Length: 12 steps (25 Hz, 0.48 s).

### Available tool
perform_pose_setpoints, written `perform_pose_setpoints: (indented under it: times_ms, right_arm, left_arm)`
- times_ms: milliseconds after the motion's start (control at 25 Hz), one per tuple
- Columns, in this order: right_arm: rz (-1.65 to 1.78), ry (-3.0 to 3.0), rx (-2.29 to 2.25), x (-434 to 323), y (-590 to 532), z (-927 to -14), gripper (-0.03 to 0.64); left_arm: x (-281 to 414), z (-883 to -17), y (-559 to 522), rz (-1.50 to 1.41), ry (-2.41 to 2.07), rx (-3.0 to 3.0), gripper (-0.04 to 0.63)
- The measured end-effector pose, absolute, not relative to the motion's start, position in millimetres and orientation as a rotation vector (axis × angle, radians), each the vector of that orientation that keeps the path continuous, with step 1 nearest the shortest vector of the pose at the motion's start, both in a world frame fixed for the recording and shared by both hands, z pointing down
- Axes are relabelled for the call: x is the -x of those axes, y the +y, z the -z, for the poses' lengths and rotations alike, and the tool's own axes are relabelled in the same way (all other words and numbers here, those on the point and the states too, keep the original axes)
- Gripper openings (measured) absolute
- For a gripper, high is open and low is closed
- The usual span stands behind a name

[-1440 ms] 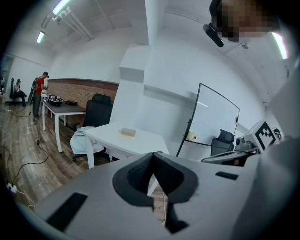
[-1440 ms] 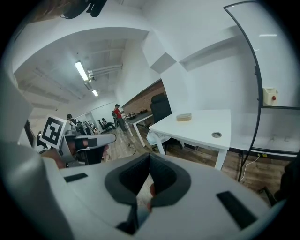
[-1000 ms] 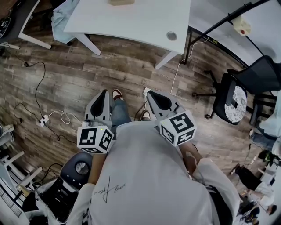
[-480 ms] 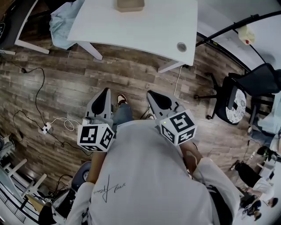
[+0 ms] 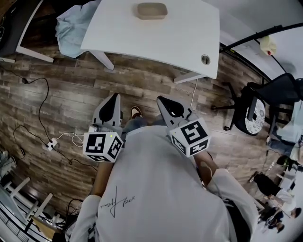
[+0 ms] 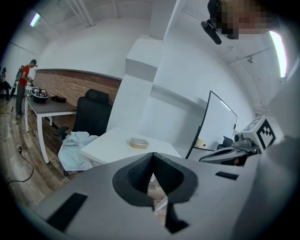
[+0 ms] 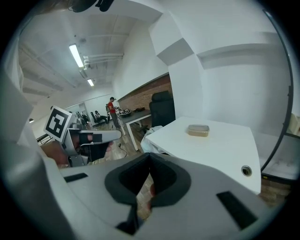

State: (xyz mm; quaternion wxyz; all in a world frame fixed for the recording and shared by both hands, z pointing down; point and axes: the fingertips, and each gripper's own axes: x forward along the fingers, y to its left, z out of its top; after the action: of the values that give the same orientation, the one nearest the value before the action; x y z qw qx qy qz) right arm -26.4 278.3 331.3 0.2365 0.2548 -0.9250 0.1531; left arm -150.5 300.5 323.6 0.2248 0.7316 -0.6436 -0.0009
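Holding my left tongs (image 5: 113,96) and right tongs (image 5: 163,99) shut on nothing, with the tan dish (image 5: 152,10) far off at 12 o'clock on the table (image 5: 189,33), I could trip on wires (image 5: 69,135) at 9 o'clock.

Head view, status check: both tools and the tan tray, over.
Left tool shut, empty. Right tool shut, empty. Tan tray on white table ahead, apart from both tools. Wood floor between.

Ofc space: white desk (image 5: 156,33), swivel chair (image 5: 279,87), whiteboard (image 6: 218,123), wood flr (image 5: 61,94).
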Motion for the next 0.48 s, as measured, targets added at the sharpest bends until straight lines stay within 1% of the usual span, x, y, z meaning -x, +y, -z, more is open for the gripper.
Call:
perform_pose_setpoints:
  times_ms: [480]
  right_arm:
    - [-0.447, -2.500, -0.804, 26.5, 249.3, -337.6, 0.008]
  left_arm:
    - [172.5, -333.9, 276.7, -0.006, -1.741, -2.000, 0.008]
